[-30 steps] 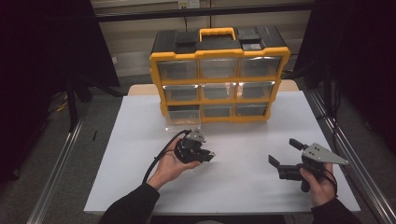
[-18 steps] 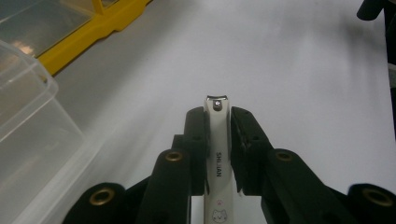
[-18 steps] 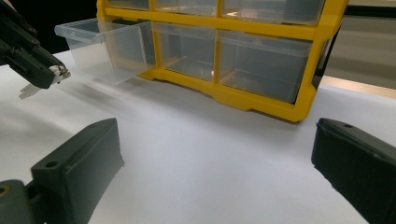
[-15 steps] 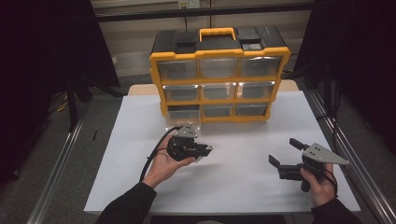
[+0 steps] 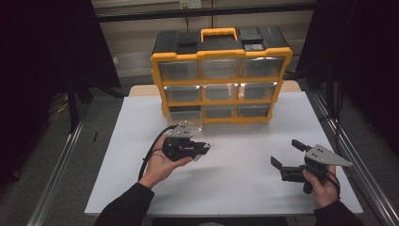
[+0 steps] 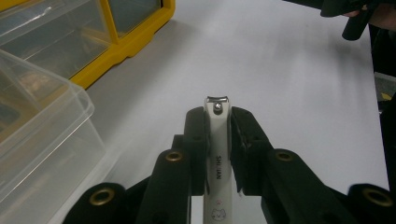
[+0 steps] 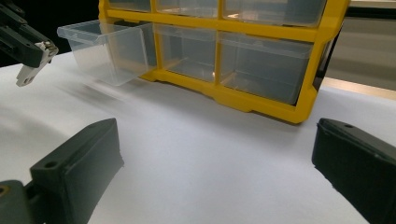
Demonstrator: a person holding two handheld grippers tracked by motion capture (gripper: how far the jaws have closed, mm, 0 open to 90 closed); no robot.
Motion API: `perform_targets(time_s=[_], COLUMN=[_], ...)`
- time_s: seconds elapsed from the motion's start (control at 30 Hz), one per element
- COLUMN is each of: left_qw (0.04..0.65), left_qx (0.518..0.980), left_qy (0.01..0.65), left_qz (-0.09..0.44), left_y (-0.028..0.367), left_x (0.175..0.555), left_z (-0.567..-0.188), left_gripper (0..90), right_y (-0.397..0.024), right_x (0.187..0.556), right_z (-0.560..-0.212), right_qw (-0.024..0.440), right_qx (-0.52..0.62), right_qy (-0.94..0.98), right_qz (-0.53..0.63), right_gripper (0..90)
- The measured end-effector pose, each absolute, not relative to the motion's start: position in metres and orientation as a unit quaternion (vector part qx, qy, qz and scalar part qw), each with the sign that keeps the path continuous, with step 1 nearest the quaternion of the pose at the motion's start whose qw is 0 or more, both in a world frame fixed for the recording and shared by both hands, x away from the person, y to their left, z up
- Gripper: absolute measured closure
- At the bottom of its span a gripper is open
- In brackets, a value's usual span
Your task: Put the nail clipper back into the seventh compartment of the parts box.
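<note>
My left gripper (image 6: 218, 122) is shut on a white nail clipper (image 6: 218, 140), whose metal tip pokes out past the pads. In the high view the left gripper (image 5: 202, 149) hovers above the white table, just in front of a clear drawer (image 5: 188, 123) pulled out of the bottom left slot of the yellow drawer cabinet (image 5: 221, 80). The right gripper view shows the nail clipper (image 7: 30, 70) hanging from the left gripper (image 7: 28, 49) at far left. At the table's right front my right gripper (image 5: 286, 153) is open, nothing between its jaws (image 7: 215, 149).
The cabinet (image 7: 233, 98) has three rows of clear drawers and a black top with a handle (image 5: 219, 34). The pulled-out drawer (image 7: 107, 51) looks empty. White table surface (image 5: 244, 188) spreads between the hands. Metal rails (image 5: 357, 165) run along both table sides.
My left gripper has risen a little and drifted left toward the pulled-out drawer, still holding the nail clipper. The right gripper has stayed put.
</note>
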State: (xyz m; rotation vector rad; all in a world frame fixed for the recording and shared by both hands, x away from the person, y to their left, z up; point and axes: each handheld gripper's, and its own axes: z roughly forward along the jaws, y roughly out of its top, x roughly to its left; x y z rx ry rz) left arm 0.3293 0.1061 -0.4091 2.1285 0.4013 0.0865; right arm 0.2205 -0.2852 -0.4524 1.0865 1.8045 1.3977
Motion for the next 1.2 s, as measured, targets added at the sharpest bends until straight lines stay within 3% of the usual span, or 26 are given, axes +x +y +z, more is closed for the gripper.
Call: perform_targets(time_s=[1.2], left_qw=[0.495], left_qx=[0.847], left_qy=[0.181], left_qz=[0.073], left_y=[0.156], left_x=[0.338], left_z=[-0.368], left_gripper=[77.9], right_y=[-0.285], right_x=[0.221], right_z=[-0.453], right_qw=[0.300], right_qx=[0.407], right_qy=[0.681], right_qz=[0.530], right_gripper=[0.5])
